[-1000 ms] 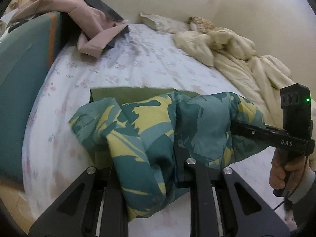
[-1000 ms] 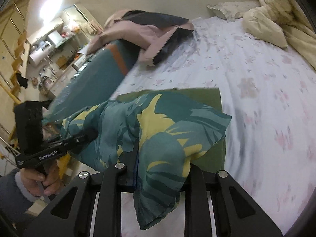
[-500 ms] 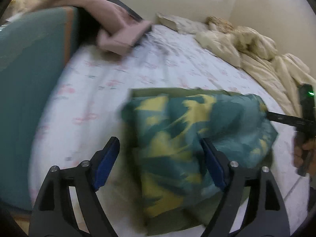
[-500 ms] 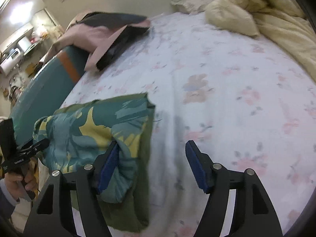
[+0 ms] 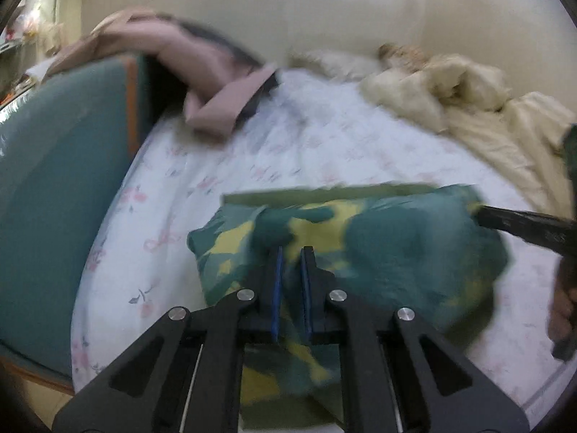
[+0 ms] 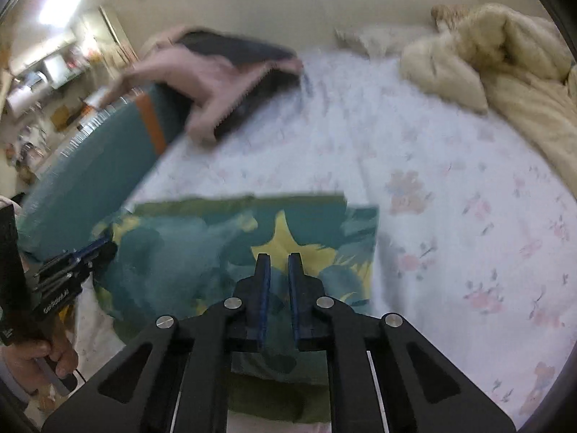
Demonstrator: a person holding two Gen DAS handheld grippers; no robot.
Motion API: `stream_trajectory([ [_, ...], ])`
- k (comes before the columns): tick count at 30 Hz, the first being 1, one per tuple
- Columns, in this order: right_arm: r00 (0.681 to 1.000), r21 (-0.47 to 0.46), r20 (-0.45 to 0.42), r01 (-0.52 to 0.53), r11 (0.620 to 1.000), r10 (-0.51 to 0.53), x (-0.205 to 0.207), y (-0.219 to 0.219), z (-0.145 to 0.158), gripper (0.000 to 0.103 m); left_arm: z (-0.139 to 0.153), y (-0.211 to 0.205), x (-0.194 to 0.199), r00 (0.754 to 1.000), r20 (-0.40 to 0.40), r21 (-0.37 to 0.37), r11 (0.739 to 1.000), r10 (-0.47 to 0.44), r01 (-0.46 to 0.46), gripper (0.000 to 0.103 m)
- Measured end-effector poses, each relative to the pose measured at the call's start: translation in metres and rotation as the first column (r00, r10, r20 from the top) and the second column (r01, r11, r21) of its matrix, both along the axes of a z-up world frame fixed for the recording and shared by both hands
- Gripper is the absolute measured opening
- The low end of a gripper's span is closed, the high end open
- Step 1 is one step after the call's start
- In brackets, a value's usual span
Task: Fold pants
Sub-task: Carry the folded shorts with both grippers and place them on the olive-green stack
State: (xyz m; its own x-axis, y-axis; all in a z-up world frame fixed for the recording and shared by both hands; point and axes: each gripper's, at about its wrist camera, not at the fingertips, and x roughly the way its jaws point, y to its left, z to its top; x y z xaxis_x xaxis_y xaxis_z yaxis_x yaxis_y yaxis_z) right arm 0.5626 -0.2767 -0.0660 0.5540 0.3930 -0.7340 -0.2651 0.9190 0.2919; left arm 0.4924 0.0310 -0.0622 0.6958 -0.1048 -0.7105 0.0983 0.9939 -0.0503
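The pants (image 5: pixel 378 249) are teal with yellow leaf print and an olive inner side. They lie folded in a thick bundle near the front edge of the bed, also in the right wrist view (image 6: pixel 223 249). My left gripper (image 5: pixel 290 252) hovers over the bundle's left part with its jaws nearly together and nothing between them. My right gripper (image 6: pixel 277 258) stands over the bundle's right part, jaws nearly together and empty. Each gripper shows at the edge of the other's view. Both views are blurred.
The bed has a white floral sheet (image 6: pixel 450 187). A pink and dark garment (image 5: pixel 202 72) hangs over the teal footboard (image 5: pixel 61 180) at the left. A cream quilt (image 6: pixel 505 72) and a pillow are heaped at the far right.
Both grippers let go of the pants, opened wide half a second ago, and have now closed to a narrow gap. The bundle has settled flat on the bed.
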Motion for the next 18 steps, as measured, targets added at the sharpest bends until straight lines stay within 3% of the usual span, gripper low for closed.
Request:
stream_trajectory([
  [2, 0.999, -0.066, -0.037, 0.035, 0.997, -0.037, 0.015, 0.006, -0.018, 0.000, -0.018, 0.010, 0.021, 0.996, -0.070, -0.006, 0.999, 0.048, -0.048, 0.006],
  [4, 0.992, -0.072, -0.087, 0.087, 0.994, -0.093, 0.031, 0.003, -0.034, 0.000, -0.034, 0.012, 0.037, 0.990, -0.131, 0.013, 0.998, 0.056, -0.055, 0.005],
  [8, 0.986, -0.077, -0.130, 0.093, 0.993, -0.103, 0.058, 0.006, -0.048, 0.000, -0.045, -0.006, 0.051, 0.992, -0.129, 0.129, 0.991, -0.002, 0.019, 0.000],
  [12, 0.982, -0.119, -0.177, 0.053, 0.991, -0.074, 0.074, 0.018, -0.064, 0.000, -0.061, -0.014, 0.069, 0.984, -0.176, 0.207, 0.978, 0.015, 0.022, 0.000],
  [16, 0.977, -0.093, -0.203, 0.053, 0.994, -0.071, 0.080, 0.014, -0.073, 0.000, -0.066, -0.014, 0.074, 0.984, -0.174, 0.208, 0.978, 0.033, 0.004, 0.000],
  [18, 0.983, -0.063, -0.174, 0.053, 0.997, -0.063, 0.077, 0.009, -0.066, 0.000, -0.060, -0.005, 0.068, 0.986, -0.161, 0.164, 0.986, 0.038, -0.011, 0.000],
])
